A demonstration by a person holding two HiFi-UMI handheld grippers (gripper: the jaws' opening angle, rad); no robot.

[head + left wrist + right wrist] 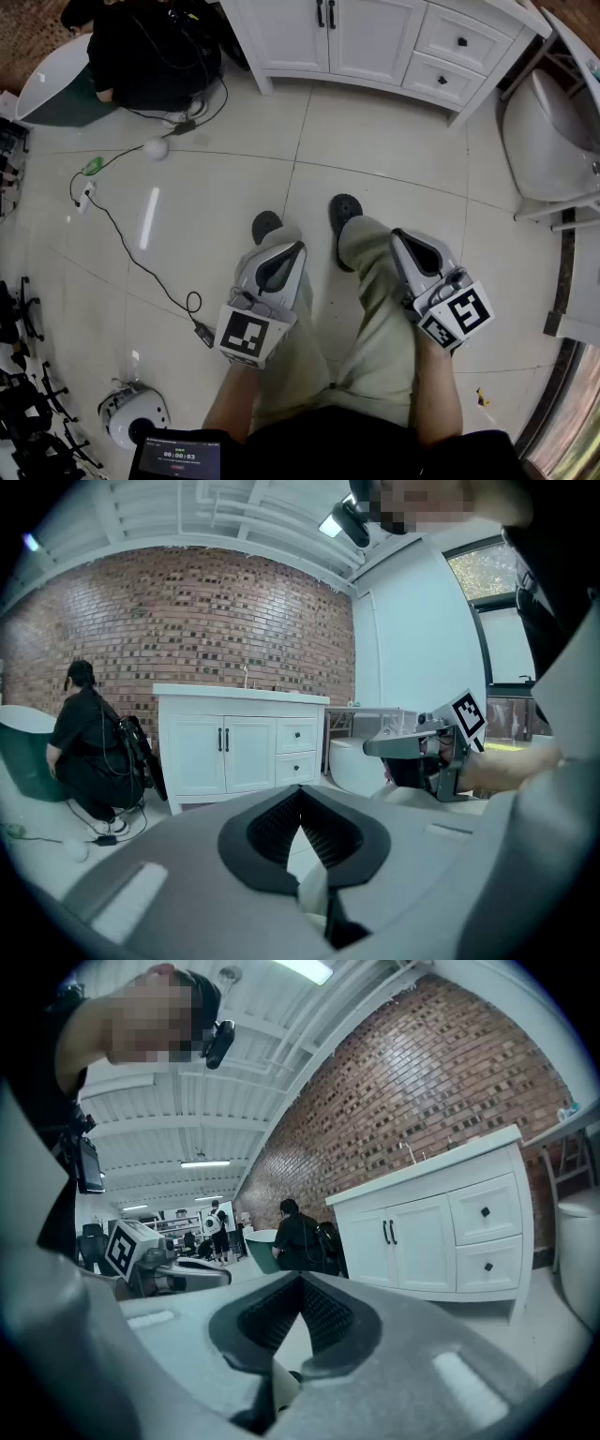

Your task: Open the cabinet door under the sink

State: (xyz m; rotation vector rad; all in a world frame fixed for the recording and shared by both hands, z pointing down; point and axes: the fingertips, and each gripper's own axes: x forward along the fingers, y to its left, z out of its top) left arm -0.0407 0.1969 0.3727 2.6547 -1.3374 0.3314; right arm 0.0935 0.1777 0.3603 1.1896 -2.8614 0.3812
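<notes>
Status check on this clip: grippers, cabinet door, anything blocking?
Left gripper shut, empty; right gripper shut, empty. Cabinet doors closed, ahead across the floor. Nothing between; crouching person and cable off left.

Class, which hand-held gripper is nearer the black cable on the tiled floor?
Left. The left hand-held gripper hangs just right of the black cable's end; the right hand-held gripper is farther right.

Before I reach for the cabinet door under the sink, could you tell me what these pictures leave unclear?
Cabinet inside: closed doors hide it, every view.
Sink basin: cut off by head view's top edge; countertop edge-on in gripper views.
Screen text: too small, head view.
</notes>
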